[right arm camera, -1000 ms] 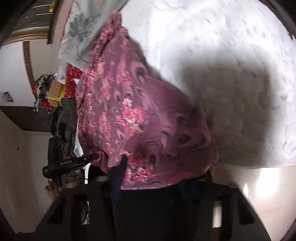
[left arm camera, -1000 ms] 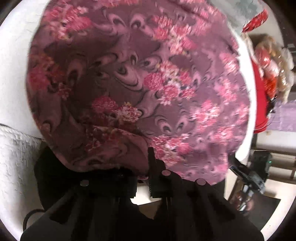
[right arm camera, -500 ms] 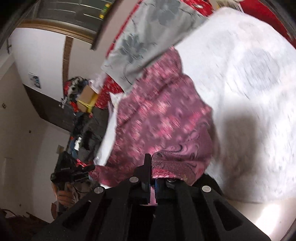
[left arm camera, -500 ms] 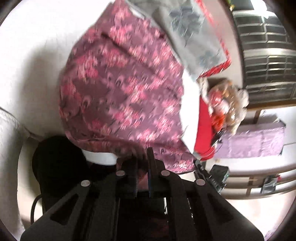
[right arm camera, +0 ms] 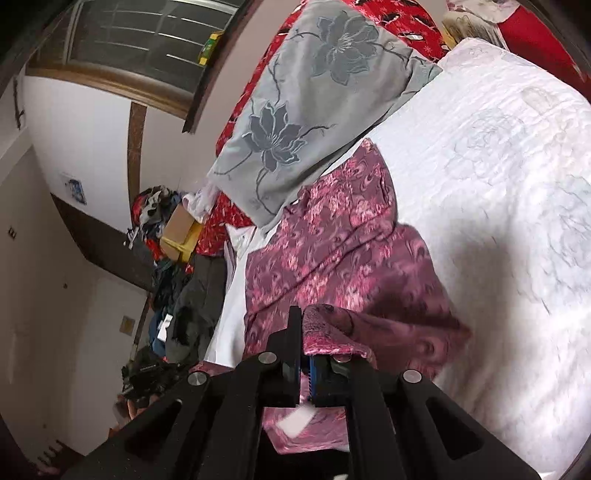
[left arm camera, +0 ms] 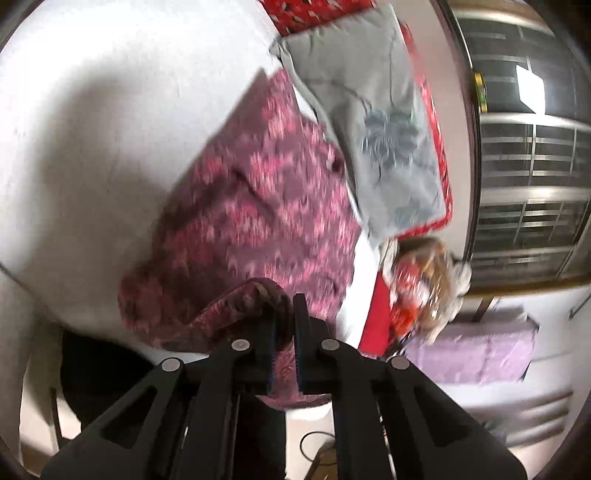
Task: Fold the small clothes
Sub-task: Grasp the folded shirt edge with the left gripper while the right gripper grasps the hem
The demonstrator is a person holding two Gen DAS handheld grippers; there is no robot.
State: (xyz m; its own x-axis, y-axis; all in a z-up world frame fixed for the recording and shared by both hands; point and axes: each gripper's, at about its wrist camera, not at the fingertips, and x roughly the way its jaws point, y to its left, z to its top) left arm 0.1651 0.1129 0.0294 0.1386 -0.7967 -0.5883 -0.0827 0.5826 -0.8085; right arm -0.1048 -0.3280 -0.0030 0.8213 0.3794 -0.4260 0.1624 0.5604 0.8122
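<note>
A purple garment with pink flowers [left arm camera: 258, 206] lies on the white bed [left arm camera: 92, 110]; it also shows in the right wrist view [right arm camera: 343, 258]. My left gripper [left arm camera: 284, 317] is shut on a near corner of the garment, lifted off the bed so the cloth curls over the fingers. My right gripper [right arm camera: 301, 332] is shut on the other near corner, and the hem folds over its right finger. The far end of the garment reaches under a grey floral pillow [left arm camera: 388, 140], also seen in the right wrist view [right arm camera: 295, 110].
A red patterned cloth [right arm camera: 399, 22] lies under the pillow. A window with bars [left arm camera: 532, 177] is beyond the bed. A pile of clothes and a cardboard box [right arm camera: 177, 229] sit beside the bed. White quilted bedding [right arm camera: 498, 184] spreads to the right.
Both grippers have lifted and drawn back with the garment's near corners, so the cloth that filled the views now lies farther away and the pillow and window show.
</note>
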